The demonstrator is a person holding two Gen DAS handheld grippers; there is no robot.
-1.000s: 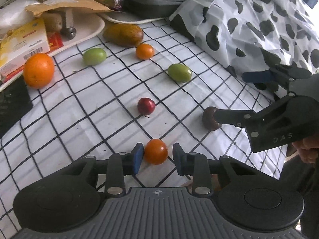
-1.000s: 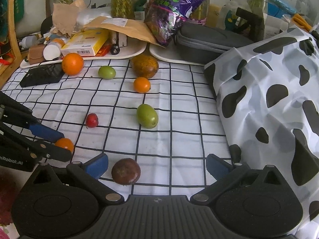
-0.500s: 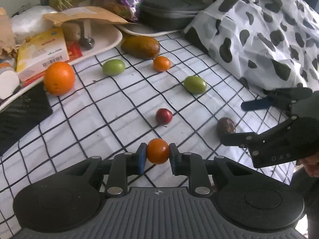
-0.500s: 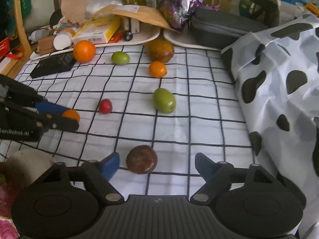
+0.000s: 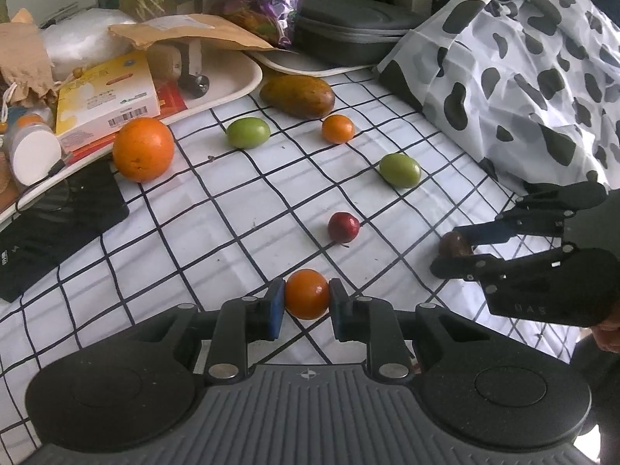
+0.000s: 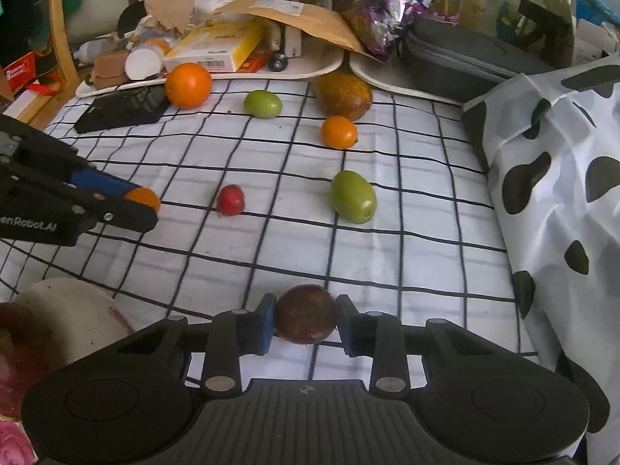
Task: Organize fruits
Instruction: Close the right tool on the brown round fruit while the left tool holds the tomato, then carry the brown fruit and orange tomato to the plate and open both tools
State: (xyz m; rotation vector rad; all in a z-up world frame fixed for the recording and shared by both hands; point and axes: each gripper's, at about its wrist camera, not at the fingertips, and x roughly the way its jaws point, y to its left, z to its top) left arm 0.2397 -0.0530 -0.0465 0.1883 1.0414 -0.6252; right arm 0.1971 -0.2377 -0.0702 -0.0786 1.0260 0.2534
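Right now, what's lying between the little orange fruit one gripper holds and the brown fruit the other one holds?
Only bare checked cloth. In the left wrist view, the small orange fruit and brown fruit have nothing between them; the red fruit sits farther back.

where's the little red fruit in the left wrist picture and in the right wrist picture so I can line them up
Left wrist: the small red fruit lies right of centre on the checked cloth, beyond the left gripper.
Right wrist: the small red fruit lies left of centre, beyond the right gripper.
Shared landmark: the oval green fruit, the green one nearest the cow-print cloth, lies right of the red one in both.
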